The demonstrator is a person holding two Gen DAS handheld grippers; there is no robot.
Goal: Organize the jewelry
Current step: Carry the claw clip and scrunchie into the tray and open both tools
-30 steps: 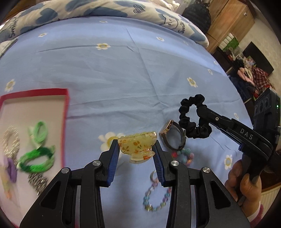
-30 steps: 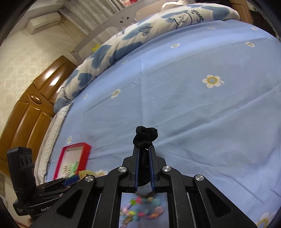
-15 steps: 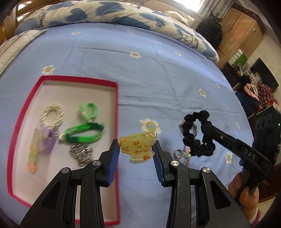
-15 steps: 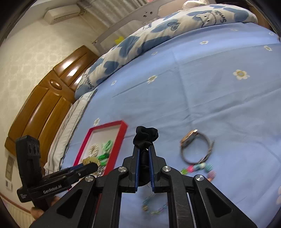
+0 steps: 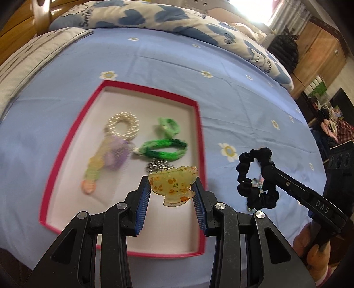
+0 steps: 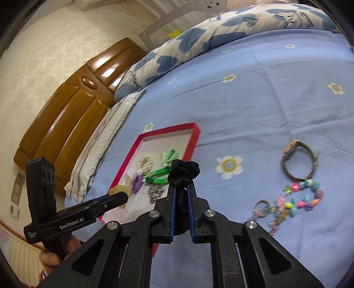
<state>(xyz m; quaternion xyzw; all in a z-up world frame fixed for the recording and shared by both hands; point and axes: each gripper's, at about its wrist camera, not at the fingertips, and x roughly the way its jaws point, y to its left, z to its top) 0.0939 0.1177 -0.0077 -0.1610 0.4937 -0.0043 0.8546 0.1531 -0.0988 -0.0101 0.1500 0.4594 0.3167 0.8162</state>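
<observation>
My left gripper (image 5: 171, 187) is shut on a yellow flowered hair claw (image 5: 173, 183) and hangs over the near right part of a red-rimmed tray (image 5: 200, 137) on the blue bedsheet. In the tray lie a pearl ring (image 5: 124, 125), green bands (image 5: 164, 147), a purple piece (image 5: 116, 152) and a silver clip (image 5: 158, 166). To its right, my right gripper (image 5: 268, 175) is shut on a black scrunchie (image 5: 245, 175). The right wrist view has the scrunchie (image 6: 183, 171) pinched between the blue pads (image 6: 173, 199), near the tray's (image 6: 192, 138) right edge.
A watch (image 6: 298, 160) and colourful bead bracelets (image 6: 296, 200) lie on the sheet right of the tray. A patterned quilt (image 5: 154, 15) runs along the far side, a wooden headboard (image 6: 66, 110) stands at the left. A hand (image 6: 55, 254) holds the left gripper.
Both grippers have swept left across the bed with their loads. The tray, once at the left edge, now lies under the left gripper; the watch and beads have dropped behind to the right.
</observation>
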